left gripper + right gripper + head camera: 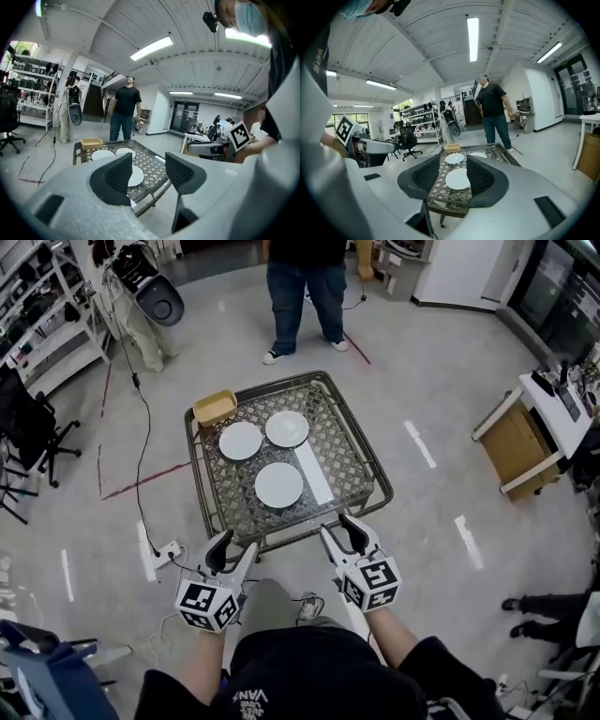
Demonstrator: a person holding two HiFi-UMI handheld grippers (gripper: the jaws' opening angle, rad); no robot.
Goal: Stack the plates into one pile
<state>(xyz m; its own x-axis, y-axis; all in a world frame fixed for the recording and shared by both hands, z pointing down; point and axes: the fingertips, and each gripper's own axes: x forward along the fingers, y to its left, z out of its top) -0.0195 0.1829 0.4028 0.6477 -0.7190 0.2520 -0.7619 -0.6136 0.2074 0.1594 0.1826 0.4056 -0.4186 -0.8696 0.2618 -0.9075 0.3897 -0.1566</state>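
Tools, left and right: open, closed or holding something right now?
Left tool: open, nothing between the jaws.
Right tool: open, nothing between the jaws.

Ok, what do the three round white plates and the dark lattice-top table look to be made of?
The three round white plates: probably glazed ceramic, possibly melamine; they look smooth, uniformly white and slightly glossy. The dark lattice-top table: apparently a metal frame with a woven lattice, perhaps under glass, judging by the bright strip reflected on it.
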